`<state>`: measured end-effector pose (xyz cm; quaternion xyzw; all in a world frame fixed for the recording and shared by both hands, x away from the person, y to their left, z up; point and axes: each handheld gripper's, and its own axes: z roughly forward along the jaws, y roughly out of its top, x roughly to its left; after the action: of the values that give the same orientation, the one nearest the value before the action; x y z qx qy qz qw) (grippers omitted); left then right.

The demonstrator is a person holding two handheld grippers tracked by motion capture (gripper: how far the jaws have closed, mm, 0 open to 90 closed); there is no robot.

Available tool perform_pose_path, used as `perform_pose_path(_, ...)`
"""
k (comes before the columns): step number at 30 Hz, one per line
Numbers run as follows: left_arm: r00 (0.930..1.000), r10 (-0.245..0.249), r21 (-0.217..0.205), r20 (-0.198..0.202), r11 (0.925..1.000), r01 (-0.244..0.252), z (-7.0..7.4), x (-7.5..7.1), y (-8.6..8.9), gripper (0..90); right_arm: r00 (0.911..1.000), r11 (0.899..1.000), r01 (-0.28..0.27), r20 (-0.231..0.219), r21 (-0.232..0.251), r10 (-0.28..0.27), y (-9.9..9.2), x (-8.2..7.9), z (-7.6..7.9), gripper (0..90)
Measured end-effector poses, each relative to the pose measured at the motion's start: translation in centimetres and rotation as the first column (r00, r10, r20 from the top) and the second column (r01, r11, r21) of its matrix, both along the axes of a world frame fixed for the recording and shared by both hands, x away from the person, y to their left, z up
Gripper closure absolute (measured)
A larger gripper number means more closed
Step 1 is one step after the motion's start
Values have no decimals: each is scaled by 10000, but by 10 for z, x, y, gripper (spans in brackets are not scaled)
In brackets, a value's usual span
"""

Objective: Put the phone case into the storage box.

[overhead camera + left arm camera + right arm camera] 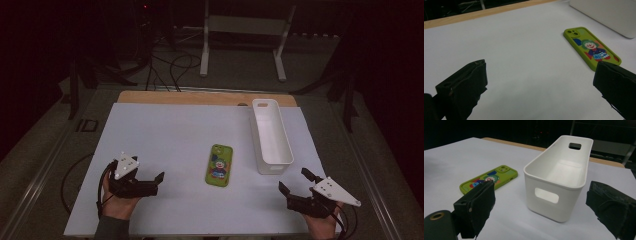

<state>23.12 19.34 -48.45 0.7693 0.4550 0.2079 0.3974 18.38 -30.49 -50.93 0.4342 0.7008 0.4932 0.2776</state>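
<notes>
1. The left gripper (152,181), matte black with a grey three-cornered plate, sits at the lower left of the high view, jaws spread wide and holding nothing.
2. The right gripper (295,182), at the lower right, is likewise released and empty.
3. Between them, at lower centre, lies the lime-green rubbery phone case (219,164), flat, printed with a cartoon clown; no writing is readable.
4. Just right of it stands a long white smooth plastic bin (271,136) with cut-out handles, on the pale matte sheet (165,130).
</notes>
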Motion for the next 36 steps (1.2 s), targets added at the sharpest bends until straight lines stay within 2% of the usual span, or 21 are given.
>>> perform_pose_path(6, 9999, -43, -126, -129, 9999, 41, 1, 6, -11, 0, 10000, 10000, 8, 9, 14, -8, 0, 0, 0, 80)
perform_pose_path(10, 9997, -162, 60, -163, 9998, 163, 1, 10, -21, 0, 10000, 10000, 17, 0, 26, -17, 0, 0, 1, 80)
perform_pose_path(25, 9988, -403, 77, -264, 9991, 405, 6, 24, -46, 0, 10000, 10000, 62, 34, 51, -63, 0, 1, 1, 80)
perform_pose_path(36, 9985, -429, 309, -328, 9986, 439, 11, 34, -68, 0, 10000, 10000, 59, 54, 68, -60, 1, 1, 1, 80)
